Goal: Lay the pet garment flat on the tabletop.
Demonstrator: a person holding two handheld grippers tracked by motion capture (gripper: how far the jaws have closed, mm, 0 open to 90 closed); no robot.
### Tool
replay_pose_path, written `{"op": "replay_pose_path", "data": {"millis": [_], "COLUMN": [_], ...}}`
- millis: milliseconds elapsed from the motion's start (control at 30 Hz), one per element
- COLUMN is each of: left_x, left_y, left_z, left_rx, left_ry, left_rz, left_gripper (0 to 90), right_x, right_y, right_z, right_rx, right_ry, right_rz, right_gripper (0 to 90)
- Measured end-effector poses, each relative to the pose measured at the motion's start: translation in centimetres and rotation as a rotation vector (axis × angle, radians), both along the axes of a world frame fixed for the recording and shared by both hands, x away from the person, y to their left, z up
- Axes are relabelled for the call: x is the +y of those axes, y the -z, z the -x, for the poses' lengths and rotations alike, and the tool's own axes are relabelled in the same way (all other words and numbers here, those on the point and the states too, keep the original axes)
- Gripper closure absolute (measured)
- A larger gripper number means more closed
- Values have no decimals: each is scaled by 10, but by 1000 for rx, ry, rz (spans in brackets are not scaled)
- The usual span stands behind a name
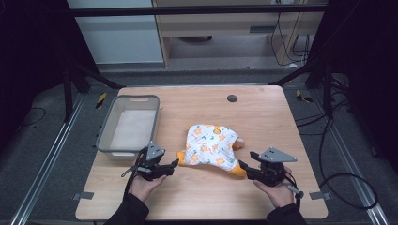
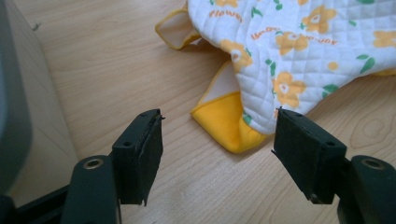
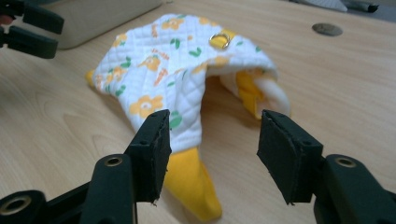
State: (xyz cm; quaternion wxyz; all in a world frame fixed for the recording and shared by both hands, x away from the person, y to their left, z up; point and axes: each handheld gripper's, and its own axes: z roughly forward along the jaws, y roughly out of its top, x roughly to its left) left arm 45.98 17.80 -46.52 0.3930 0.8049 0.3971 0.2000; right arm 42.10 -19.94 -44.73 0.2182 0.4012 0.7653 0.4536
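A grey tub [image 1: 105, 129] sits empty at the table's [image 1: 197, 197] left, the flowered garment [image 1: 210, 146] lying beside it between the left gripper [image 1: 170, 166] and right gripper [image 1: 244, 168], both spread wide, holding nothing.

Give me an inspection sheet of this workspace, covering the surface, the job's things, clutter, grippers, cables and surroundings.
Surface: wooden table, small dark round disc near the far edge.
Job's things: quilted floral garment with yellow trim, crumpled mid-table; grey bin at left, nothing seen inside.
Clutter: nothing seen.
Grippers: left gripper open at the garment's left yellow corner; right gripper open at its right yellow corner.
Cables: one trails from the right gripper; black cables loop on the floor at right.
Surroundings: dark frame, metal rails, cabinet beyond.
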Motion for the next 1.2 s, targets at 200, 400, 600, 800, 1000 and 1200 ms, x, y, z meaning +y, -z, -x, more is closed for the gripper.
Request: {"op": "replay_pose_path", "data": {"millis": [200,400,600,800,1000,1200], "left_x": [-11,-20,-29,-37,-41,-35], "left_y": [12,20,30,33,30,15], "left_z": [-1,-5,-12,-14,-13,-9], "left_rx": [0,14,33,45,64,97], "left_ry": [33,58,79,94,94,116], "left_rz": [-72,-89,-127,-123,-126,-52], "left_gripper": [352,407,470,576,769,847], "right_x": [-2,-2,1,5,5,1], "right_y": [20,32,40,42,40,27], "right_z": [7,11,9,6,3,5], "right_rx": [57,103,132,148,170,160], "right_ry": [-15,-26,-44,-53,-64,-84], "right_rz": [22,53,74,101,85,43], "right_gripper": [418,416,462,593,843,869]}}
